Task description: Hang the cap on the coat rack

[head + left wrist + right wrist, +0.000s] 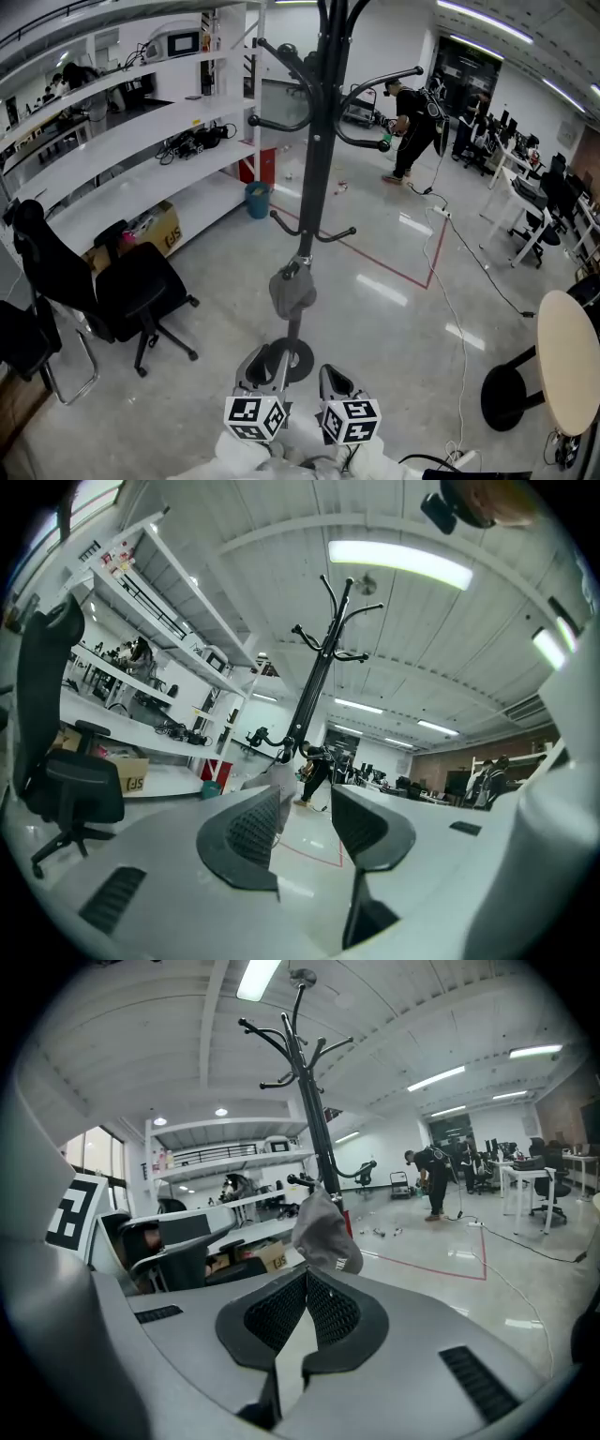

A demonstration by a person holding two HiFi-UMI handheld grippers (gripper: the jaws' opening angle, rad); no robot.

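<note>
Left tool (267,361) is down low, right in front of the coat rack (319,141). Its jaws are spread wide with nothing between them, just shiny floor and a red tape line (412,272) showing through the gap. Right tool (335,377) sits just beside it on its right. That one is pinched all the way closed, tips touching, and nothing is caught in there either. Each has a marker cube (255,415) at its back end.

The cap (292,289) is grey and it's already on the rack, hanging off one of the low hooks on the black pole. It's straight ahead of both tools and higher up, not touching either one. From the right tool's own camera the cap (323,1232) dangles right above the closed tips, with some small white print on it that I can't read. From the left tool's camera only a bit of it (272,778) pokes out past the left-hand jaw.

The rack's round black base (298,359) sits on the floor just beyond the left tool's tips. Out past the left tool's side there's a black office chair (131,291). Long white shelves (141,131) run behind it, with a cardboard box (159,230) low down by them. Way beyond the rack, off to the right tool's side, a person in dark clothes (412,131) stands leaning forward.
</note>
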